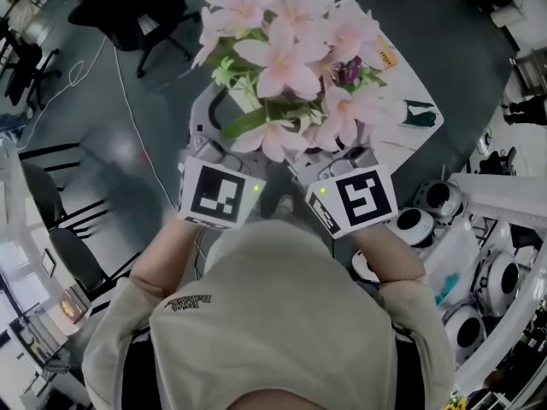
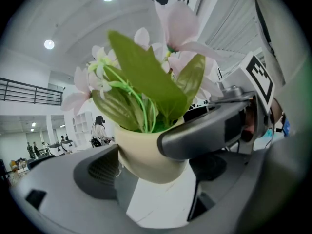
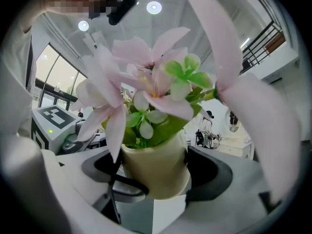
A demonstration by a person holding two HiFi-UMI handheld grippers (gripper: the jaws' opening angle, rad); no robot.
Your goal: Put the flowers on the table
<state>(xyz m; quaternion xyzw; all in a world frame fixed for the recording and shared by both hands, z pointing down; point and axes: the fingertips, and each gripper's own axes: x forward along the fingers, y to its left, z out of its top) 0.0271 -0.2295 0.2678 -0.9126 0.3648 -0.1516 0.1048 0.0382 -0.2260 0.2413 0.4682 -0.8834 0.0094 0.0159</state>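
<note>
A cream pot [image 2: 146, 155] of pink flowers [image 1: 286, 58] with green leaves is held up in front of me between both grippers. My left gripper [image 1: 224, 156] is shut on the pot from the left, and in the left gripper view the pot fills the gap between its jaws. My right gripper [image 1: 338, 159] is shut on the same pot [image 3: 156, 172] from the right, one of its fingers [image 2: 204, 130] crossing the pot's front. The blooms hide the pot in the head view. The white table [image 1: 414, 79] lies beyond and below the flowers.
A dark teal item [image 1: 419, 114] and a yellow item [image 1: 387, 55] lie on the table. A black office chair [image 1: 141, 11] stands at the far left. White round machine parts [image 1: 427, 203] crowd the right side. A thin white cable [image 1: 128, 109] runs across the grey floor.
</note>
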